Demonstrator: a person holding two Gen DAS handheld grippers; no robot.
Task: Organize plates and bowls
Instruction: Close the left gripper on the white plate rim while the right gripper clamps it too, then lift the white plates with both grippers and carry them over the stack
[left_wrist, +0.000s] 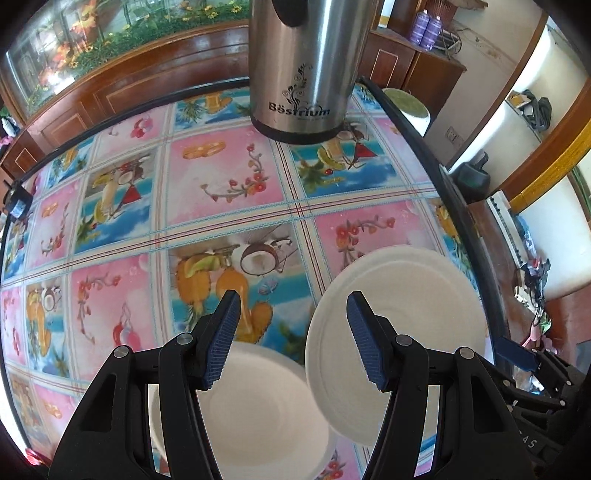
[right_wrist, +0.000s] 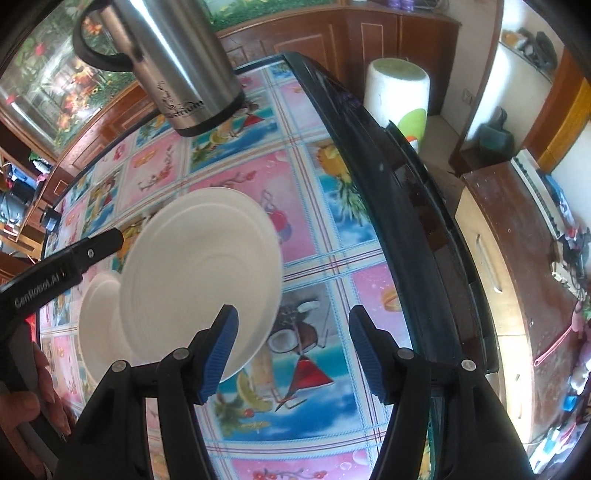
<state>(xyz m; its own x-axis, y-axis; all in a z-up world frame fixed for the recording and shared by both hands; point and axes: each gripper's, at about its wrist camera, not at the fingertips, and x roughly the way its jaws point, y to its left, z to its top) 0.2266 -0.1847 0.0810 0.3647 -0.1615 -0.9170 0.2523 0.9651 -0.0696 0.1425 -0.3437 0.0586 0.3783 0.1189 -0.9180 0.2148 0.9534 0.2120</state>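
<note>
A large white plate (left_wrist: 402, 317) (right_wrist: 199, 280) lies on the flowered tablecloth, and a second white rim (right_wrist: 221, 197) shows just behind it. A smaller white dish (left_wrist: 258, 406) (right_wrist: 98, 321) sits to its left, its edge covered by the large plate. My left gripper (left_wrist: 293, 299) is open above the smaller dish, pointing steeply down, with nothing between its fingers. My right gripper (right_wrist: 293, 314) is open too; its left finger (right_wrist: 221, 347) overlaps the large plate's near rim and only tablecloth shows in the gap. Each gripper also shows at the edge of the other's view.
A steel kettle (left_wrist: 303, 66) (right_wrist: 173, 62) stands at the back of the table. The table's dark right edge (right_wrist: 406, 192) runs close beside the plates. A white stool (right_wrist: 399, 92) and a wooden cabinet (right_wrist: 517, 258) stand beyond it. A hand (right_wrist: 26, 406) holds the left gripper.
</note>
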